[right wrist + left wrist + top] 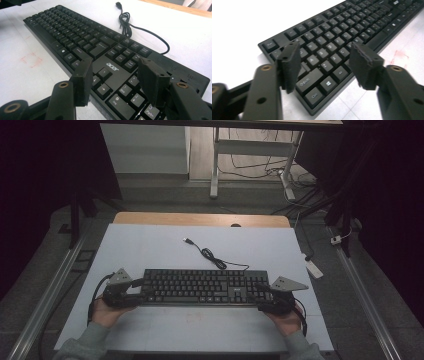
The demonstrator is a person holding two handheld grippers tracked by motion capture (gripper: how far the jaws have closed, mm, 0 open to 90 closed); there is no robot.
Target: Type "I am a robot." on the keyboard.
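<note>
A black keyboard [205, 287] lies flat on the white mat [150, 250], its long side running left to right. Its cable [212, 256] coils behind it and ends in a loose USB plug [187, 240]. My left gripper [142, 292] sits at the keyboard's left end. In the left gripper view its jaws [325, 50] stand apart above the left-hand keys [322, 53], pressing nothing. My right gripper [261, 296] is at the right end. Its jaws [115, 65] are spread above the arrow keys and number pad [130, 92], with nothing held.
The mat covers a wooden table [200, 218]. Faint red marks [31, 59] show on the mat in front of the keyboard. Metal rails [45, 295] run along both sides. A white power strip [314, 267] lies off the table's right edge. Desk legs and floor cables [255, 167] stand beyond.
</note>
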